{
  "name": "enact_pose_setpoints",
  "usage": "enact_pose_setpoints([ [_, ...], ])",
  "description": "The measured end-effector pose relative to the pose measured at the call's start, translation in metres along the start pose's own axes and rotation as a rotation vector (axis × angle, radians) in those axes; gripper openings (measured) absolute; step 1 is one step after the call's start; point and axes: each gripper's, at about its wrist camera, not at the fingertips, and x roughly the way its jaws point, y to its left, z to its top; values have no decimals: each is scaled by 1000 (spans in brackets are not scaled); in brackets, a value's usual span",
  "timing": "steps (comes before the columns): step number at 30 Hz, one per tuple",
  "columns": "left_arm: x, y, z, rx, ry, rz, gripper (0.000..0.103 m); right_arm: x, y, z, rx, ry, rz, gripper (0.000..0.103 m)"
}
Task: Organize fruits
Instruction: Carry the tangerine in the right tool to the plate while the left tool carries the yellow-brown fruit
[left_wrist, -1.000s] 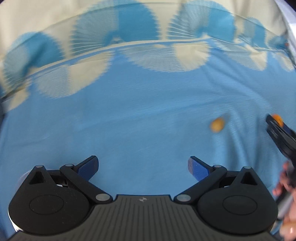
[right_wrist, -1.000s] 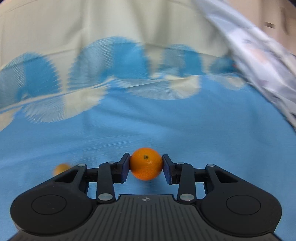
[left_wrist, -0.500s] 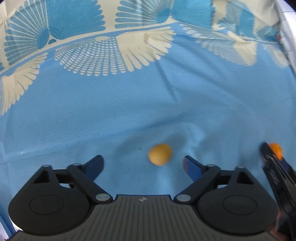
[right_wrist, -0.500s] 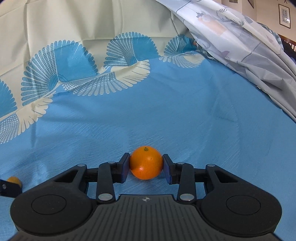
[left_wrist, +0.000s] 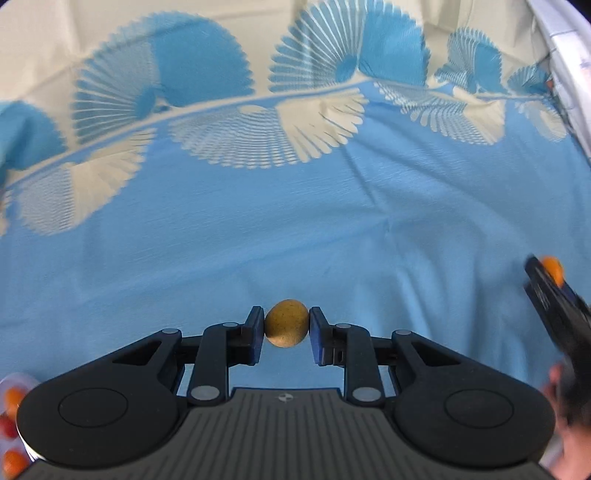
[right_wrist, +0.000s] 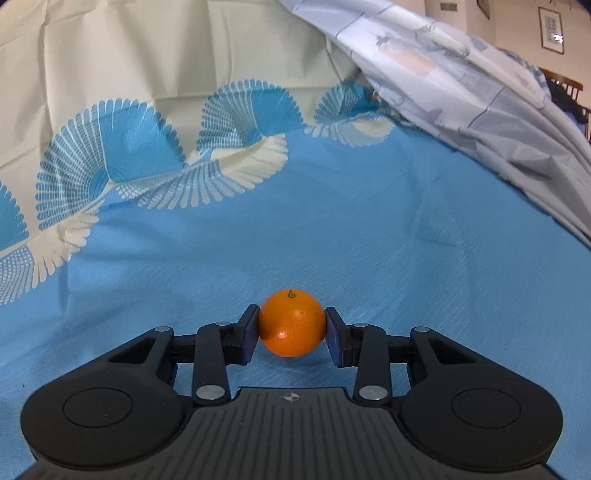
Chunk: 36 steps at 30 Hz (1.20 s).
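Observation:
My left gripper (left_wrist: 286, 326) is shut on a small yellow-brown speckled fruit (left_wrist: 286, 323), low over the blue cloth (left_wrist: 295, 240). My right gripper (right_wrist: 291, 326) is shut on an orange (right_wrist: 291, 324) with its stem up, just above the cloth (right_wrist: 369, 240). In the left wrist view the right gripper (left_wrist: 550, 291) shows at the far right edge, blurred, with the orange (left_wrist: 553, 268) at its tip. A plate (left_wrist: 14, 380) with small orange and red fruits shows at the bottom left edge, mostly hidden behind my left gripper.
The blue cloth has a cream and blue fan-patterned border (left_wrist: 258, 110) at the back. A pale grey printed sheet (right_wrist: 480, 96) hangs over the right back side. A hand (left_wrist: 565, 406) holds the right gripper at the left wrist view's right edge.
My left gripper has closed on the yellow-brown fruit that lay between its open fingers half a second ago. The right gripper still holds the orange and has shifted only slightly.

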Motion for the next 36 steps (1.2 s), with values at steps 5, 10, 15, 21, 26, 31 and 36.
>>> enact_pose_setpoints([
  [5,-84,51,-58,-34,-20,34,28,-69,25,9,-26,-48,115,39],
  [10,-157,108,-123,-74,-15,102,28,-197,45,-14,-128,-22,384,39],
  [15,-216,163,-186,-170,0,143,28,-306,58,-50,-239,93,609,39],
  [21,-269,205,-250,-253,-46,179,28,-400,81,-77,-421,99,775,39],
  [26,-297,224,-288,-305,-92,181,28,-453,95,-90,-542,55,842,39],
  [31,-314,233,-314,-350,-127,154,29,-484,100,-99,-638,9,854,39],
  [36,-324,241,-323,-378,-162,137,28,-499,97,-103,-669,-13,836,39],
])
